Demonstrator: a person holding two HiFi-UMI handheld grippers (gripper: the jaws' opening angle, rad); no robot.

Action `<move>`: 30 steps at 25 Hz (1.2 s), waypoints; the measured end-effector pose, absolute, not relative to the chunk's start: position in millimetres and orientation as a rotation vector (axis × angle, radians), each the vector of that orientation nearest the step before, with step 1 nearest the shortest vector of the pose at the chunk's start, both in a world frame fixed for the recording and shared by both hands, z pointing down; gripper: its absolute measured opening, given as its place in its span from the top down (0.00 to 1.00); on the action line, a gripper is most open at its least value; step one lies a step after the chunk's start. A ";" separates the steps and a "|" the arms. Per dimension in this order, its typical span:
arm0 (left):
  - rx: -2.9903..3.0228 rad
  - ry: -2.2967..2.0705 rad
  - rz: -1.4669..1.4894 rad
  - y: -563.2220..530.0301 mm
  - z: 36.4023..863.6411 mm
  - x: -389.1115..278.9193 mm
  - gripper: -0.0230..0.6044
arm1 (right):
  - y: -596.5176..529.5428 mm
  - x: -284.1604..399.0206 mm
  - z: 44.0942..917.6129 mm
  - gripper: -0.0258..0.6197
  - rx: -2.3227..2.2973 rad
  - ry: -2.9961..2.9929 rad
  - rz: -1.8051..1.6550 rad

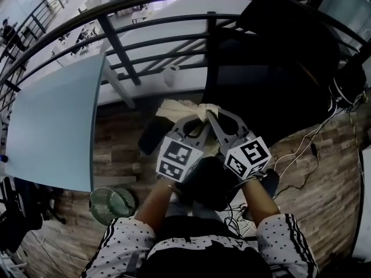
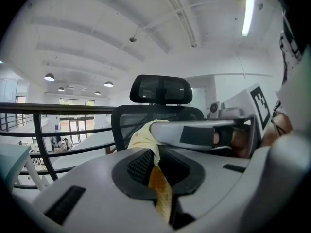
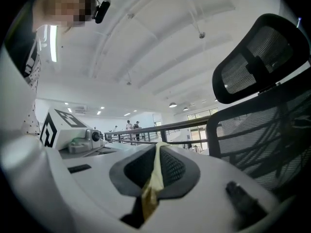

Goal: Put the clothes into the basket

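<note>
The left gripper point(image 1: 201, 122) and the right gripper point(image 1: 212, 116) are held side by side just in front of the black office chair point(image 1: 272, 57), their tips almost meeting, each marker cube turned up toward the head camera; both claws are closed on the same pale yellow cloth point(image 1: 181, 109); in the left gripper view the jaws are pinched together on a fold of the fabric, which runs as a thin strip between the pads and bunches up beyond the tips, against the chair's mesh back and under its headrest; the right gripper's jaw lies across that bunch from the right; in the right gripper view the jaws are likewise clamped on a narrow upright edge of the cloth, with the chair's mesh back and headrest rising close on the right; from the head view the cloth is lifted clear of the wooden floor point(image 1: 116, 143), gathered at the two tips, and a looser part of it spreads out to the left of the chair's seat; the green basket point(image 1: 99, 213) stands on the floor well apart from the chair, down at the person's left, and the cloth is not in it; a dark metal railing point(image 1: 122, 51) curves behind the chair; a pale blue table point(image 1: 52, 126) lies to the left of the chair, beyond the basket; loose cables point(image 1: 301, 155) trail over the floor on the chair's right side, near the person's right sleeve.
</note>
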State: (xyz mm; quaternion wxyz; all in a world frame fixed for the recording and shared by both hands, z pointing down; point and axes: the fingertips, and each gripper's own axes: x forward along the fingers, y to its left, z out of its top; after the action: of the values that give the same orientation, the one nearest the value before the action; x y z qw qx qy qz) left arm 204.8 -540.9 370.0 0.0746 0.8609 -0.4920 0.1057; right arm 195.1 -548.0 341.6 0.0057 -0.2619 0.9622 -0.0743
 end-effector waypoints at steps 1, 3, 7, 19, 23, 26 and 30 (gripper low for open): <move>2.588 -1.479 0.318 -544.0 367.7 205.5 0.90 | -551.0 195.7 339.3 0.91 -0.826 3.007 -0.231; 2.595 -1.485 0.327 -550.4 364.1 205.9 0.90 | -557.2 196.5 335.7 0.91 -0.835 3.000 -0.230; 2.598 -1.484 0.334 -561.0 358.8 205.7 0.90 | -567.8 195.8 331.3 0.91 -0.842 3.003 -0.220; 2.640 -1.479 0.316 -596.5 349.5 197.5 0.90 | -602.5 187.6 319.7 0.91 -0.866 2.982 -0.194; 2.669 -1.463 0.301 -612.1 338.6 193.0 0.90 | -618.3 183.3 310.7 0.91 -0.888 2.953 -0.179; 2.688 -1.461 0.297 -618.2 331.7 192.1 0.90 | -624.0 182.2 304.0 0.91 -0.903 2.942 -0.160; 2.702 -1.461 0.270 -622.7 322.3 189.0 0.90 | -627.5 178.7 294.2 0.91 -0.917 2.948 -0.123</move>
State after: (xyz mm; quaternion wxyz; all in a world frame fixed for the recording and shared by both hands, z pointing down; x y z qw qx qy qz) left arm 189.0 -622.7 322.3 0.0289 0.8759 -0.4736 0.0874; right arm 178.7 -627.5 294.2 0.0258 -0.2967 0.9538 -0.0398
